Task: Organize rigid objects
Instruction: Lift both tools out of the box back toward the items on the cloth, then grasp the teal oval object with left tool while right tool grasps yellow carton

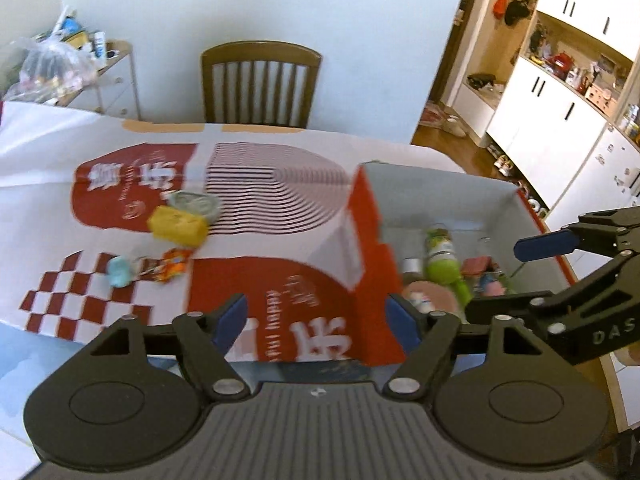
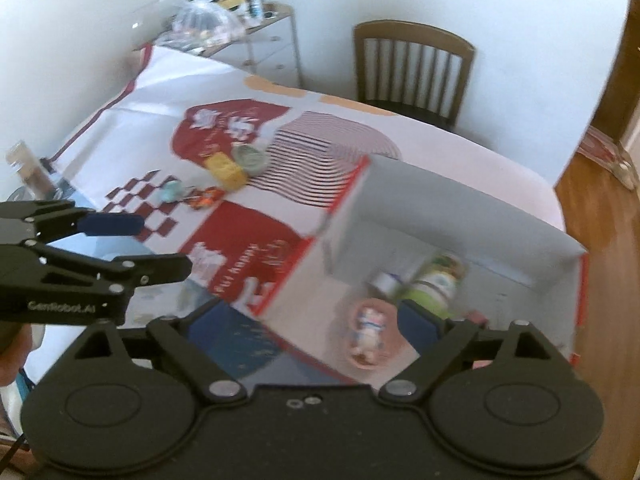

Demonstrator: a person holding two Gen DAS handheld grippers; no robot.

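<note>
Behind the printed tablecloth (image 1: 120,152) (red-and-white) stands a wooden chair (image 1: 260,84).

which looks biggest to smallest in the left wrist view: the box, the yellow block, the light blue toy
1. box, by far the largest
2. yellow block
3. light blue toy, smallest, though it lies slightly nearer the camera than the block

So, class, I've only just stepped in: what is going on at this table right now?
A person holds two grippers above a table covered with a red-and-white cloth. The left gripper and right gripper are both open and hold nothing. The red box already contains a green bottle and other small items. A yellow block, a grey tin, a light blue piece and an orange wrapper lie on the cloth.
</note>
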